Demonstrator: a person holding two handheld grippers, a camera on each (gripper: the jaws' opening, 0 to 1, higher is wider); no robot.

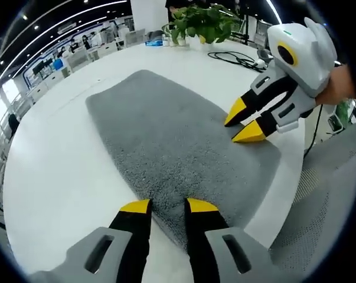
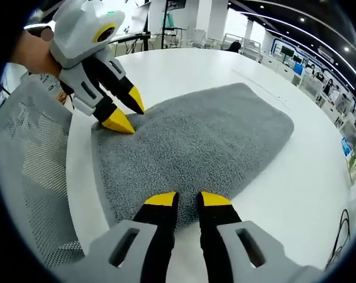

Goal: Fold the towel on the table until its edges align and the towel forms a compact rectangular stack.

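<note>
Gray towel (image 1: 172, 138) flat beneath both hand-held grippers, left (image 1: 168, 205) and right (image 2: 187, 198), jaws slightly spread at its near corners.

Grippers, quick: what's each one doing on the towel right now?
Left gripper: open, jaws astride the near edge of the gray towel, nothing clamped.
Right gripper: open, tips at the towel's edge, holding nothing.

left gripper view: low, close over towel (image 1: 178, 141) | right gripper view: same, from opposite corner | shared: towel (each sees the other gripper)
</note>
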